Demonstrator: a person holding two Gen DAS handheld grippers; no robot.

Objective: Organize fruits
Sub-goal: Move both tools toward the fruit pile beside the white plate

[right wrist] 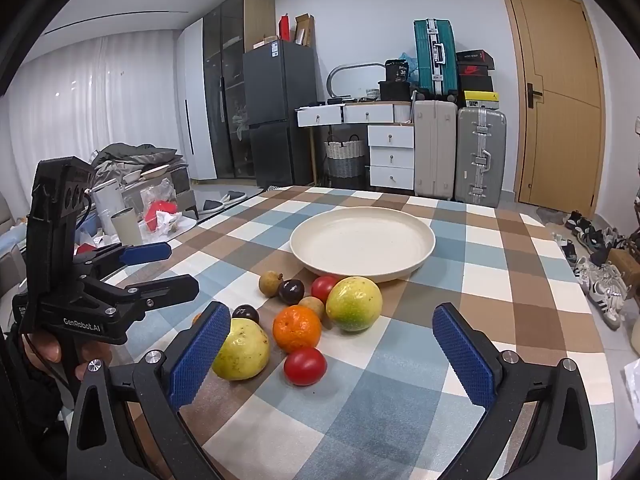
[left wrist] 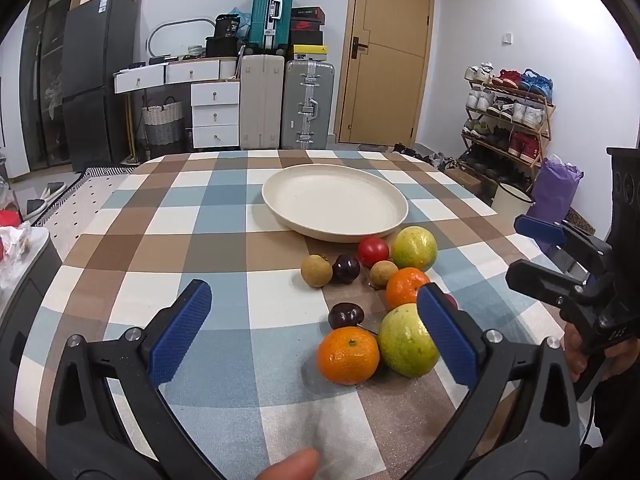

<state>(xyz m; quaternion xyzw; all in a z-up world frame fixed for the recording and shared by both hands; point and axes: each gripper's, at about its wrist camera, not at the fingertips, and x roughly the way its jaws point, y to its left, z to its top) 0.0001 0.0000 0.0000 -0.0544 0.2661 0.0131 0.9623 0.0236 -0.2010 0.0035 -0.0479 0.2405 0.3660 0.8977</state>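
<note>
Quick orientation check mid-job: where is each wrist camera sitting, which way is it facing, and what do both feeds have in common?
Left wrist: rides the left gripper, angled down over the table toward the plate; shows its own open blue fingers, a fingertip, and the right gripper at right.
Right wrist: rides the right gripper, same heading, from further right; shows its open fingers, and the left gripper and hand at left.
Shared: plate, fruits, suitcases, door.
</note>
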